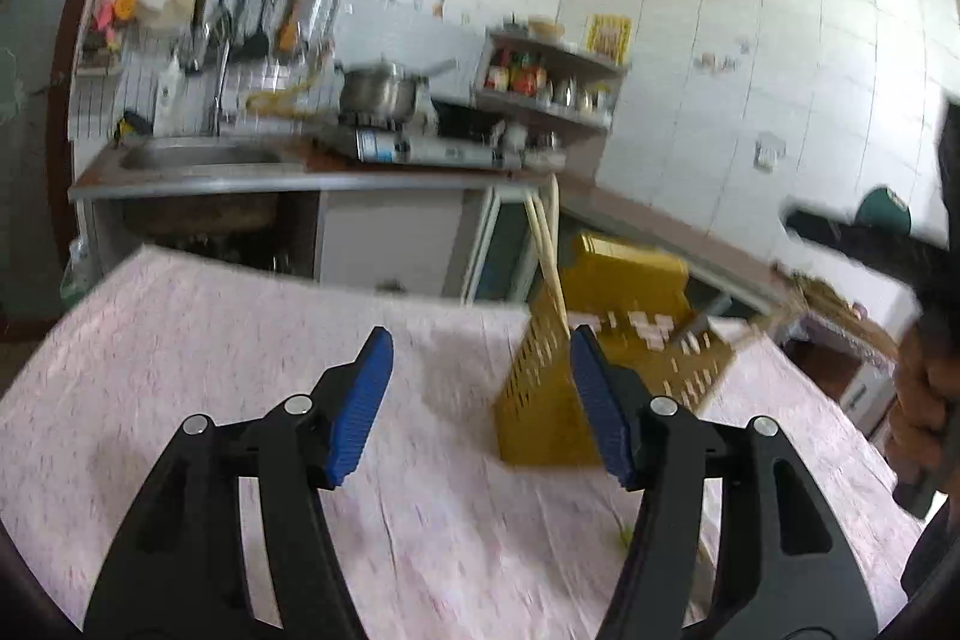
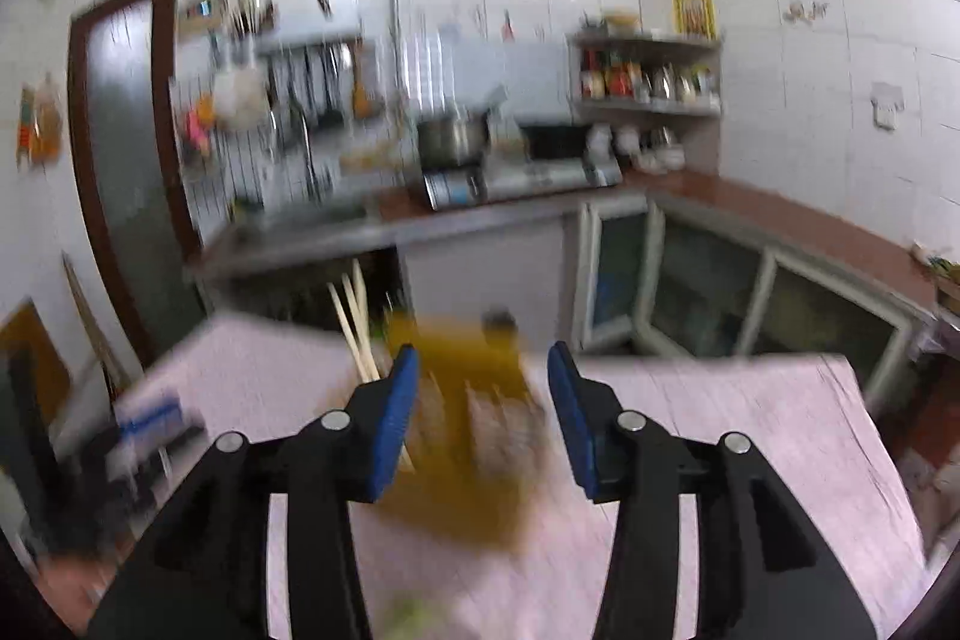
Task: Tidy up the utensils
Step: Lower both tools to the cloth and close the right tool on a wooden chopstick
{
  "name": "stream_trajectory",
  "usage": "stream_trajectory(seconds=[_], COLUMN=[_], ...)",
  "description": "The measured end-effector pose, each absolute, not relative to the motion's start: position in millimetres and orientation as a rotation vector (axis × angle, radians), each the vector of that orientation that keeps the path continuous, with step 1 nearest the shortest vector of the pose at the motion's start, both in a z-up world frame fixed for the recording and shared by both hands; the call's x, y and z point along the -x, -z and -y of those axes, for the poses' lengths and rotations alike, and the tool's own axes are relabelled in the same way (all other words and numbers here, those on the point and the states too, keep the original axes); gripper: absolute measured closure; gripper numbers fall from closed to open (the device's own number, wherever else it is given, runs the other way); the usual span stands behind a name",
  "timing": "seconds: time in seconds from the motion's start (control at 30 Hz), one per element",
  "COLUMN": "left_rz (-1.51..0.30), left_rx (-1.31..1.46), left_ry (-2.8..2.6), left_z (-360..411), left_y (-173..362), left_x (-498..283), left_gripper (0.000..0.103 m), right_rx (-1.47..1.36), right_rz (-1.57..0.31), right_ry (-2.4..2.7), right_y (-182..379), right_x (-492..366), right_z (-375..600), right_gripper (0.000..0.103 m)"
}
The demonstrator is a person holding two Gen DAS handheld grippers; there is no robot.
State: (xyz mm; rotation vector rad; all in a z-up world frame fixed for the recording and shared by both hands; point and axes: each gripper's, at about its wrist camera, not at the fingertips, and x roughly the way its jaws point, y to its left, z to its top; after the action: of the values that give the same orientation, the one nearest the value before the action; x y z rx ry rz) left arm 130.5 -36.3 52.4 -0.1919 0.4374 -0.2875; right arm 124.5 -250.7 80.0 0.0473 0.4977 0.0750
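Hovering above the pink cloth-covered table (image 1: 180, 340), the left gripper (image 1: 480, 388) has its blue pads spread wide with nothing between them; just ahead of it and slightly to its right stands the yellow perforated utensil holder (image 1: 540, 400), upright on the cloth, its near corner partly hidden behind the right-hand pad; a pair of pale chopsticks (image 1: 549, 256) rises from the holder's left side, leaning a little; farther to the right of this gripper, a hand (image 1: 924, 400) grips a dark handle near the edge of the view; beyond the table's far edge runs a kitchen counter with a steel sink (image 1: 198, 157) to the left and a pot (image 1: 378, 91) on a stove straight ahead. The right gripper (image 2: 483, 412) is likewise parted wide and holds nothing; the yellow holder (image 2: 468, 400) sits directly in front of it, framed between the two blue pads, though heavy blur smears its outline; the chopsticks (image 2: 354, 316) stand just left of the left-hand pad, tilted; a blurred blue and white object (image 2: 150, 418) lies at the table's left edge, too smeared to identify; cabinets with glass doors (image 2: 702, 292) lie ahead to the right.
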Motion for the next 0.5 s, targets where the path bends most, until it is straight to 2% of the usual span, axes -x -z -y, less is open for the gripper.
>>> stream_trajectory(seconds=[0.13, 0.2, 0.37, 0.5], left_rz=[-0.588, -0.643, -0.744, -0.745], left_rx=[0.172, 0.154, 0.017, -0.06], left_ry=[0.282, 0.28, 0.32, 0.327], left_z=[61.1, 75.2, 125.8, 152.4], left_y=[-32.9, -23.8, 1.1, 5.7], left_x=[-122.9, -120.0, -104.5, -104.0], left_gripper=[0.043, 0.043, 0.043, 0.043], right_rx=[-0.11, -0.126, -0.191, -0.218], right_rz=[-0.708, -0.747, -0.76, -0.767], right_ry=[-0.047, -0.022, -0.029, -0.041], right_y=[-17.5, 3.7, 33.1, 44.3], right_x=[-110.4, -105.4, -89.4, -87.6], right_z=[282.3, 290.1, 305.2, 307.5], right_gripper=[0.06, 0.059, 0.059, 0.06])
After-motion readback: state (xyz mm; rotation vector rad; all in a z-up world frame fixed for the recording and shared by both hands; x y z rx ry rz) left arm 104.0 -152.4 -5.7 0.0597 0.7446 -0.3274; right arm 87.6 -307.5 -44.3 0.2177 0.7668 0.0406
